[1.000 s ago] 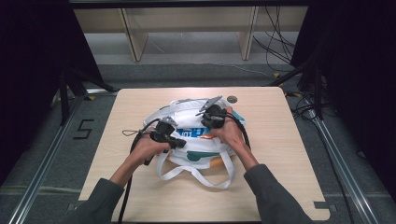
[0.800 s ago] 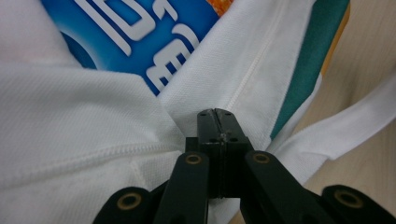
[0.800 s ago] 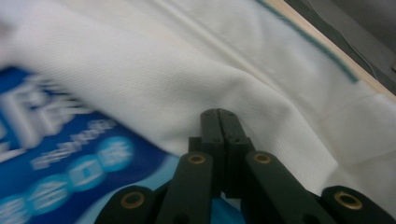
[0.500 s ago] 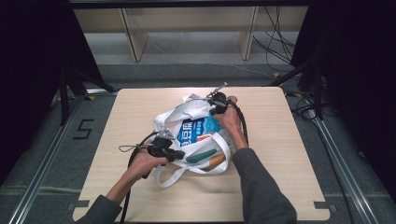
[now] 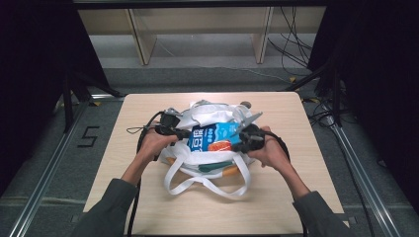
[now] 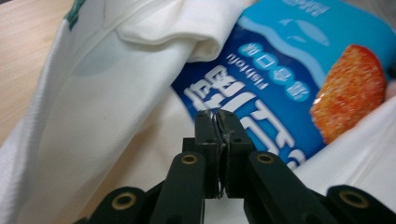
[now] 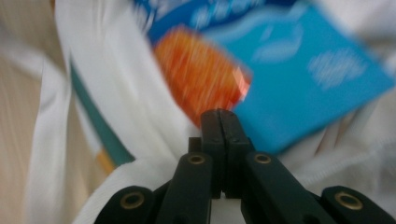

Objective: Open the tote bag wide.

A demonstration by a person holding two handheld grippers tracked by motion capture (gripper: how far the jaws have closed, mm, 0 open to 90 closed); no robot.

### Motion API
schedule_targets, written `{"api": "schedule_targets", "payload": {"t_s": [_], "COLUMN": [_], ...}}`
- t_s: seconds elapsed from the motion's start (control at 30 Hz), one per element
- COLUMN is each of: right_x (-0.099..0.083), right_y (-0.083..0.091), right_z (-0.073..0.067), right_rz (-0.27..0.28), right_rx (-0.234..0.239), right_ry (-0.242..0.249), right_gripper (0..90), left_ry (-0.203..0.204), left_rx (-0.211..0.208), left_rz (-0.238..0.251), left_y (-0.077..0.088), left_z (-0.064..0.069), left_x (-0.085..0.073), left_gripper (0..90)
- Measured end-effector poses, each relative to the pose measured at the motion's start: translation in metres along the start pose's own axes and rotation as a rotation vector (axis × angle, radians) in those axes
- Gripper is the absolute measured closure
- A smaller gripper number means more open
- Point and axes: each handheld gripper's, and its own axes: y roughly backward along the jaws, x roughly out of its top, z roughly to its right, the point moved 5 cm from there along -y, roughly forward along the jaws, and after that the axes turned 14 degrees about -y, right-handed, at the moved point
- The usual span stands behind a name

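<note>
left hand-held gripper (image 6: 219,116) pinched on white bag (image 5: 207,111) | right hand-held gripper (image 7: 220,114) closed, grip unclear | blue packet (image 5: 213,137) half-buried

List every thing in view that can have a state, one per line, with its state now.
White tote bag: lying on the table, mouth spread, handles slack toward the person.
Blue snack packet: lying in the bag's mouth, partly covered by fabric.
Left claw: jaws pressed together at the bag's fabric; whether they pinch it is unclear.
Right claw: jaws pressed together at the opposite side of the bag.
Table: bearing the bag.
</note>
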Motion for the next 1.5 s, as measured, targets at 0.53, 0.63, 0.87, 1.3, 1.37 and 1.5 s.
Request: {"api": "schedule_targets", "payload": {"t_s": [0.53, 0.63, 0.87, 1.3, 1.37, 1.5], "right_x": [0.000, 0.019, 0.027, 0.026, 0.024, 0.007], "right_y": [0.014, 0.014, -0.010, 0.014, 0.020, 0.016], "right_z": [-0.001, 0.016, 0.077, 0.055, 0.040, 0.019], "right_rz": [0.228, 0.263, 0.138, 0.238, 0.226, 0.220], "right_rx": [-0.030, -0.072, -0.323, -0.208, -0.166, -0.107], "right_ry": [-0.030, -0.071, -0.125, -0.147, -0.111, -0.076], "right_gripper": [90.0, 90.0, 90.0, 90.0, 90.0, 90.0], "left_ry": [-0.076, -0.078, -0.103, -0.080, -0.080, -0.007], "left_rx": [-0.010, -0.022, -0.054, -0.026, -0.001, 0.084], "left_rz": [-0.071, -0.055, -0.047, 0.028, 0.035, 0.040], "left_y": [0.012, 0.015, 0.024, 0.035, 0.032, 0.026], "left_z": [0.011, 0.017, 0.024, 0.016, 0.009, -0.014], "left_x": [-0.023, -0.031, -0.056, -0.028, -0.017, -0.010], "left_gripper": [89.1, 89.0, 89.5, 84.2, 83.4, 81.9]}}
